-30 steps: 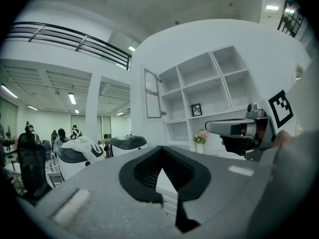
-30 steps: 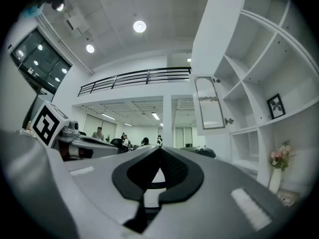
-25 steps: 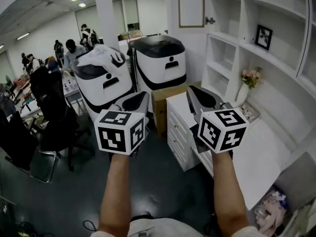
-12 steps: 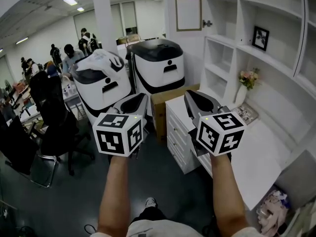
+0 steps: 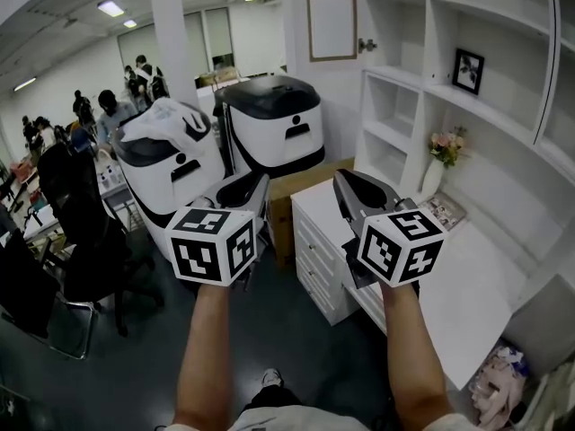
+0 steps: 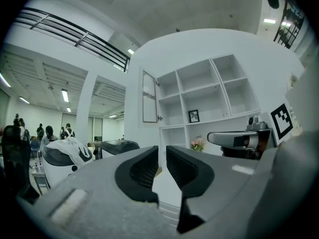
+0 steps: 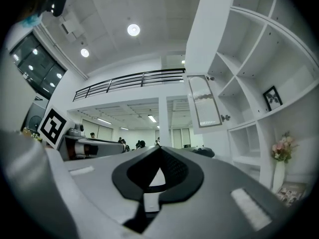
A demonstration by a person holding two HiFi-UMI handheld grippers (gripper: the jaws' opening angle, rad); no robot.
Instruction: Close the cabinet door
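The cabinet door point(image 5: 331, 16), a white frame with a ribbed glass pane, stands open at the top of the white shelf unit point(image 5: 422, 70); its knob point(image 5: 367, 45) points right. Both grippers are held level at chest height, well short of the door. My left gripper point(image 5: 256, 182) has its jaws opening, with a narrow gap and nothing between them point(image 6: 162, 151). My right gripper point(image 5: 346, 180) is shut with its tips touching and is empty point(image 7: 159, 151). The door point(image 7: 204, 101) hangs above and to the right of the right gripper in its own view.
A white desk with drawers point(image 5: 314, 241) stands under the shelves, with a cardboard box point(image 5: 296, 187) at its end. Two white and black machines point(image 5: 269, 119) stand to the left. A flower vase point(image 5: 445, 155) and a picture frame point(image 5: 467, 68) are on the shelves. Office chairs point(image 5: 81, 214) and people are at far left.
The person has stepped forward; a foot now shows below. Shelf unit and door have drifted left in the head view. Both grippers have advanced with the body.
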